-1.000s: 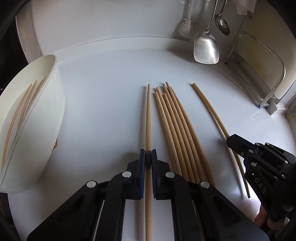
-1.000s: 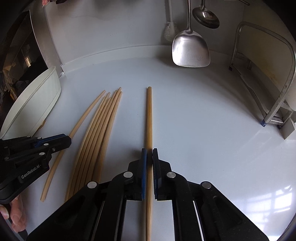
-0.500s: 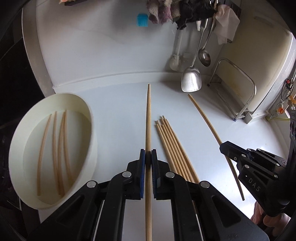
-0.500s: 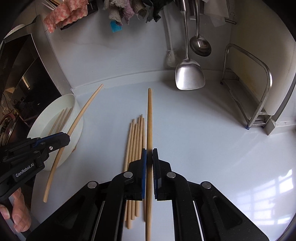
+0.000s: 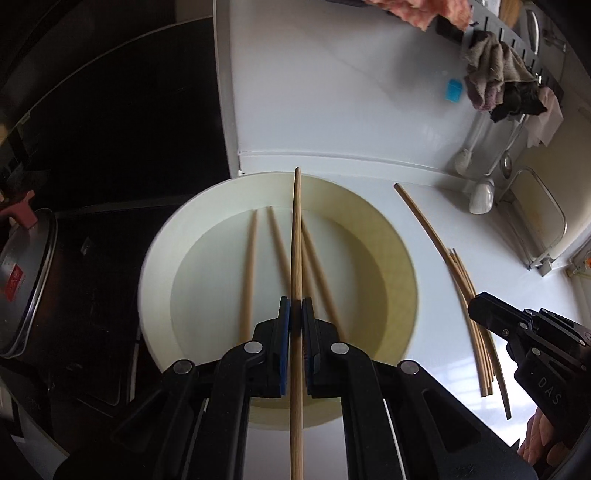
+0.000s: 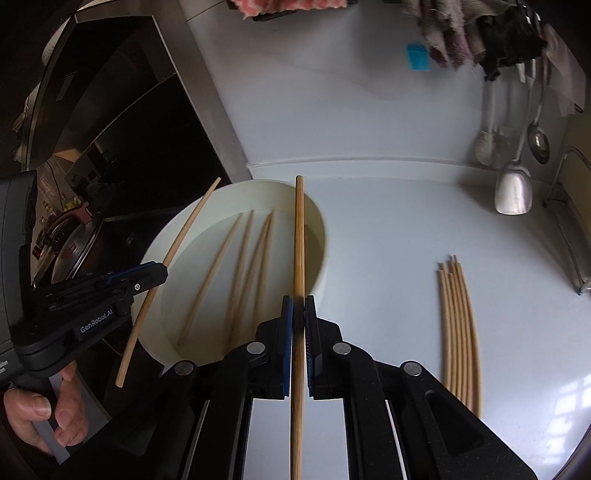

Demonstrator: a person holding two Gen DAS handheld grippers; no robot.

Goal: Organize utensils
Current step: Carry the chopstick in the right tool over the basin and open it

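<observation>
Over the bowl (image 5: 400, 258): both grippers, each gripping a chopstick.
Left gripper (image 5: 294, 321): clamped on chopstick (image 5: 296, 240).
Right gripper (image 6: 298, 321): clamped on another (image 6: 299, 236).
Bowl: four chopsticks inside.
Counter (image 6: 406, 229): bundle (image 6: 458, 325) waiting.

Colours we see
Tan chopsticks (image 5: 248, 273), cream bowl (image 5: 391, 258), white counter (image 6: 406, 229), black grippers with blue-lined jaws, pink cloth (image 6: 280, 5).

Left wrist camera looks steeply down along its fingers from close above the white bowl (image 5: 391, 258). Right wrist camera, set just to the right, faces the same way over the bowl's rim. Both share bowl, white counter (image 6: 388, 236) and hanging utensils (image 6: 513, 188).
</observation>
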